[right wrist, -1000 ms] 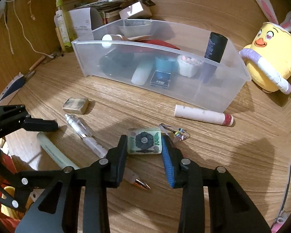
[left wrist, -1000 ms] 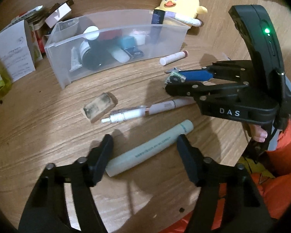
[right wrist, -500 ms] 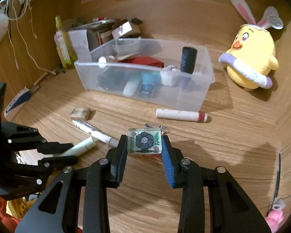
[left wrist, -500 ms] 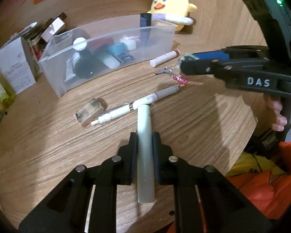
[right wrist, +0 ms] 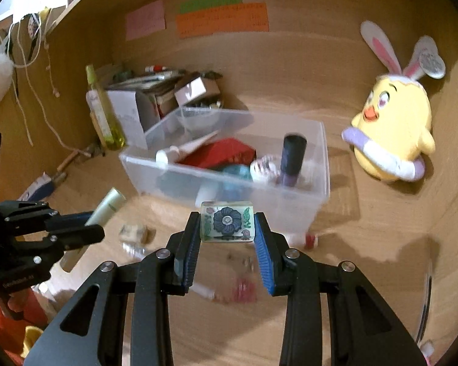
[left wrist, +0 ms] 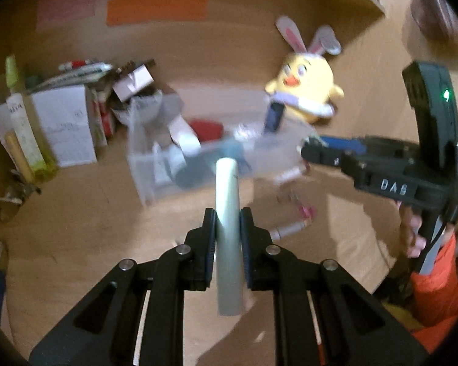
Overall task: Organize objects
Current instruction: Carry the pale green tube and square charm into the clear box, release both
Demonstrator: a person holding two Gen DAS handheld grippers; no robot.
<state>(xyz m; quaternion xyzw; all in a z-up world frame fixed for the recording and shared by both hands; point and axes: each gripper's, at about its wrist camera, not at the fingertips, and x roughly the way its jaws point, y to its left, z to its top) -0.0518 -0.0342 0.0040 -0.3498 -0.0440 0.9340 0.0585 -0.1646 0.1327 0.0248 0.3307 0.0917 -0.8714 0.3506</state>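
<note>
Left tool [left wrist: 226, 231] pinches a pale green tube [left wrist: 227, 213] about mid-length, both ends sticking out past the pads, lifted clear of the desk [left wrist: 76, 213]. The tube looks light, smooth and rigid; a round body like that could swivel or slip in flat pads, so the central hold is the sensible one.

Right tool [right wrist: 227, 228] is clamped on a small clear block with a dark flower print [right wrist: 227, 221], held by its two short sides, also off the desk. It looks hard and glossy, probably light; the flat parallel faces give a secure hold, though slick.

Both items hang near the clear plastic bin [right wrist: 290, 201], which sits further back, already holding bottles and tubes. A yellow chick plush [right wrist: 394, 140] stands to the right of it.

Loose on the desk: a pen [left wrist: 290, 229], a pink-capped stick [right wrist: 310, 239], a small eraser-like block [right wrist: 134, 233], all blurred.
</note>
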